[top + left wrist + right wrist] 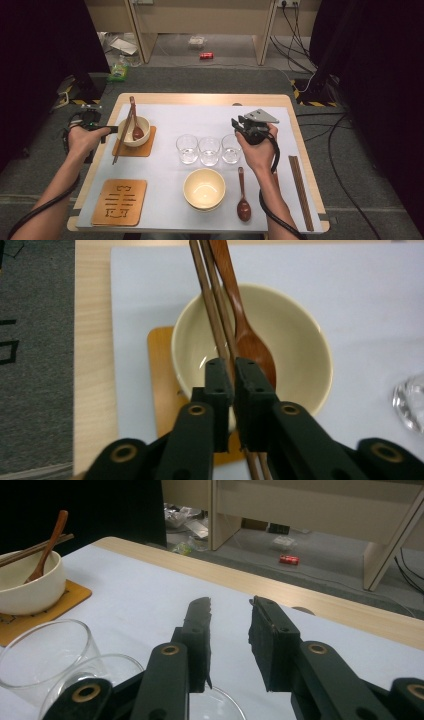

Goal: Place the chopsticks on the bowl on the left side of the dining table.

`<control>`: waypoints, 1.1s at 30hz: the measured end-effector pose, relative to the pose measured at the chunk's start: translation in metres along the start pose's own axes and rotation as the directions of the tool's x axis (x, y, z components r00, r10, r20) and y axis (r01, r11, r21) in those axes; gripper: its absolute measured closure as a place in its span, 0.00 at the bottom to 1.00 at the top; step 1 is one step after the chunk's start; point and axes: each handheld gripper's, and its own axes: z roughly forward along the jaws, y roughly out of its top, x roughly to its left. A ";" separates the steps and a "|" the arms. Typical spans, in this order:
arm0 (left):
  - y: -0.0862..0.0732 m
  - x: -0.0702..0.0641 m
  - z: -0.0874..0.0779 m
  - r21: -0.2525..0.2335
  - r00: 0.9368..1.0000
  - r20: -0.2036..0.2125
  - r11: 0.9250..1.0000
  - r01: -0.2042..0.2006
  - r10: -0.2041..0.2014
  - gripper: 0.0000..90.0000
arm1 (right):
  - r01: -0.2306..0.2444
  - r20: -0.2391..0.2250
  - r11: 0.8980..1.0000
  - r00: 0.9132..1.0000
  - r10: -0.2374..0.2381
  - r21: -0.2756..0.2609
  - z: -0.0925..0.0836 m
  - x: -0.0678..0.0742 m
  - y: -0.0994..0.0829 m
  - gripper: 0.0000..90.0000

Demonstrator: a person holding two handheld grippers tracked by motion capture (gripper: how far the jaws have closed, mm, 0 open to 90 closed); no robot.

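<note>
A pair of brown chopsticks [212, 305] lies across a cream bowl [300, 340], beside a wooden spoon [250, 340] resting inside it. The bowl stands on an orange coaster [160, 370]. My left gripper [231, 375] is shut on the chopsticks, its pads pressed around them just above the bowl's near rim. From the high view, the left gripper [112, 129] reaches in from the left toward the bowl [145, 125] and chopsticks [118, 150]. My right gripper [239, 123] hovers over the mat behind the glasses, open [231, 610] with nothing between its jaws.
Three clear glasses [209, 151] stand in a row mid-table. In front of them are a second cream bowl [204, 188], a second spoon [243, 197], a patterned coaster [120, 202] at front left and another pair of chopsticks [301, 190] along the right edge.
</note>
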 end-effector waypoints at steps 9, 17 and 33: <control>-0.035 0.008 -0.005 0.077 0.994 -0.011 0.991 -0.108 0.109 0.99 | 0.006 0.035 1.000 0.999 -0.007 0.017 -0.016 -0.015 -0.006 0.77; -0.044 -0.001 -0.004 0.088 0.972 0.005 0.968 -0.235 0.236 0.96 | 0.000 0.060 1.000 0.998 -0.002 0.021 -0.027 -0.027 -0.009 0.77; -0.043 -0.036 0.003 0.095 0.934 0.054 0.929 -0.358 0.354 0.96 | -0.011 0.088 1.000 0.996 0.009 0.016 -0.039 -0.038 -0.016 0.77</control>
